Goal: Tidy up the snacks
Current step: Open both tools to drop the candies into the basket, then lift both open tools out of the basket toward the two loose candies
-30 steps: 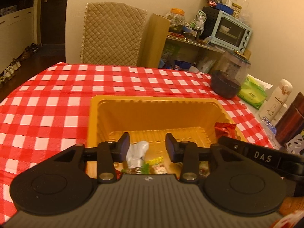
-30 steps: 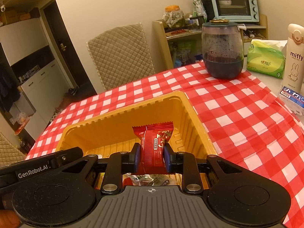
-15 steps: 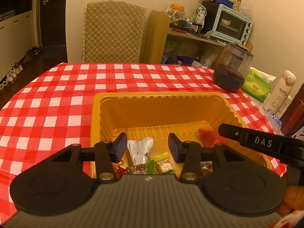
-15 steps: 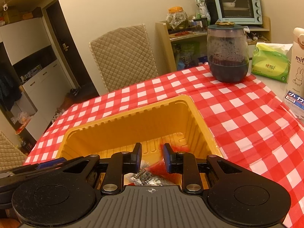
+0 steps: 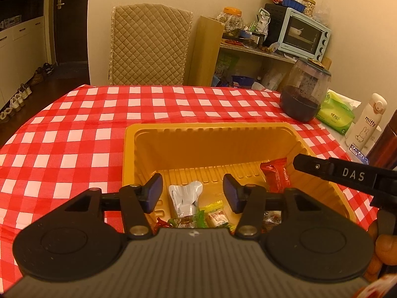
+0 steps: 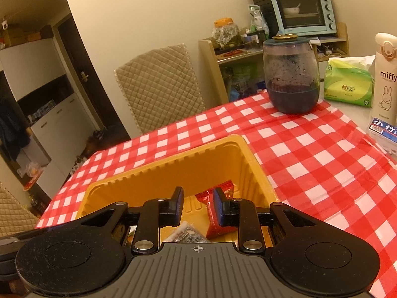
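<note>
A yellow plastic tray (image 5: 211, 126) (image 6: 161, 171) sits on the red checked tablecloth. Inside it a red snack packet (image 5: 275, 176) (image 6: 218, 232) stands loose against the right wall. A silver packet (image 5: 184, 198) and several small wrapped sweets (image 5: 215, 217) lie near the front. My left gripper (image 5: 192, 193) hovers over the tray with its jaws opening and nothing between them. My right gripper (image 6: 198, 206) hangs over the tray's right part, jaws close together and empty, the red packet below and beyond them. Its black bar marked DAS (image 5: 347, 173) shows in the left wrist view.
A lidded glass jar (image 5: 305, 94) (image 6: 290, 82) with dark contents stands at the back right. Beside it are a green tissue pack (image 5: 335, 116) and a white miffy bottle (image 5: 369, 121). A quilted chair (image 5: 148, 47) stands behind the table. A cluttered shelf carries a blue oven (image 5: 302, 34).
The red packet has left my right gripper's jaws and dropped into the tray's right side. My left gripper's jaws have spread wider. Neither hand has shifted much.
</note>
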{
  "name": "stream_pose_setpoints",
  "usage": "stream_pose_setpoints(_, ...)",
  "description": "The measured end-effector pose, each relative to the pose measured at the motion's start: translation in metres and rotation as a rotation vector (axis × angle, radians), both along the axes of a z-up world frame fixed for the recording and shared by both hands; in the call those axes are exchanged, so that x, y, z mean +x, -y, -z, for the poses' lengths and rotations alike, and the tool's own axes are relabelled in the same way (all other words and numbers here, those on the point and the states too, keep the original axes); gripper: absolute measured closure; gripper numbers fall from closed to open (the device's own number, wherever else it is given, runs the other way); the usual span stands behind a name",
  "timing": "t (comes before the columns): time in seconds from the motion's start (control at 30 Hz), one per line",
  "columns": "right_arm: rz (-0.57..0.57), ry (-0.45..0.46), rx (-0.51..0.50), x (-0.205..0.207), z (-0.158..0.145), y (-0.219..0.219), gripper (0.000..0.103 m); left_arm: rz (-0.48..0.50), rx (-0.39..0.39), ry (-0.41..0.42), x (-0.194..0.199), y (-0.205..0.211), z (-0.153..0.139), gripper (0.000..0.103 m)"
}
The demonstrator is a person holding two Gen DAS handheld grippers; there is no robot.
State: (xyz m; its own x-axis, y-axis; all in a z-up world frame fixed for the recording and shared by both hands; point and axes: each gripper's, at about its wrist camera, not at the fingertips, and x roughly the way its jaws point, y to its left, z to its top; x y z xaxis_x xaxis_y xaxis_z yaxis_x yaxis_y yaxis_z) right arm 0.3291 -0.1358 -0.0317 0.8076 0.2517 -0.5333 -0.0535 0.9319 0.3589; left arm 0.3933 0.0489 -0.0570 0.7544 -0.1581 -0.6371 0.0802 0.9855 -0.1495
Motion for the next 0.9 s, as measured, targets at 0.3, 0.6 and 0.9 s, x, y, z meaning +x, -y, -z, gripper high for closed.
stream_pose_setpoints(0.3,0.044,0.035,0.000,-0.010,-0.006,0.010,0.041,-0.007,0.026,0.023,-0.007,-0.001,-0.005,0.034)
stream_pose_setpoints(0.6,0.067,0.060,0.002,-0.030,-0.013,0.014,0.033,-0.024,0.046,0.074,-0.024,-0.004,-0.013,0.008)
stream_pose_setpoints(0.9,0.076,0.071,-0.014,-0.067,-0.019,0.016,0.030,-0.027,0.059,0.087,-0.052,-0.002,-0.017,0.000)
